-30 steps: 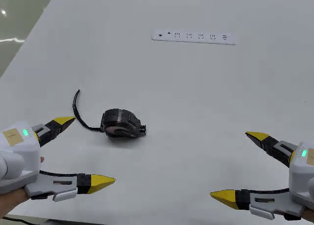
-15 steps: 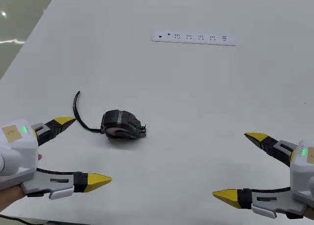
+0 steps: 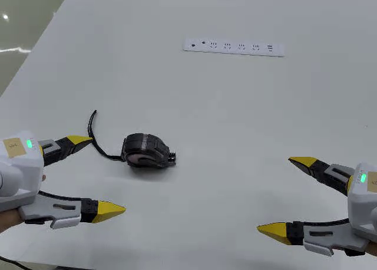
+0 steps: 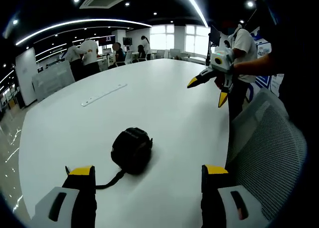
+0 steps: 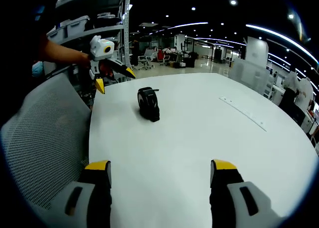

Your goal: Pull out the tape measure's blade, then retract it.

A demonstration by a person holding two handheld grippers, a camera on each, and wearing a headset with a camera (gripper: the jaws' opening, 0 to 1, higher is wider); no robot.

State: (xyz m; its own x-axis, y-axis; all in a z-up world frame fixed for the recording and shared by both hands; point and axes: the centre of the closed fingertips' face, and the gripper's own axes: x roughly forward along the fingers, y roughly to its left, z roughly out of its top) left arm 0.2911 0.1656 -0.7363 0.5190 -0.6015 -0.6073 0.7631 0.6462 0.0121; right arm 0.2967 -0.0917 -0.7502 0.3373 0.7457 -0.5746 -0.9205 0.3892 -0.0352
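Observation:
A black tape measure lies on the white table, with its black wrist strap curling away to the left; its blade is retracted. The tape measure sits just ahead of my left gripper, whose jaws stand wide apart and hold nothing. In the head view the left gripper is at the near left, left of the tape measure. My right gripper is open at the near right, well clear of the tape measure, and holds nothing. The right gripper looks across the table at the left gripper.
A white power strip lies at the far middle of the table. A grey mesh chair back stands by the near table edge. People stand in the office at the far end. The table's left edge drops to the floor.
My left gripper has drifted slightly left and down toward the near edge. My right gripper has shifted a little. The tape measure has not moved.

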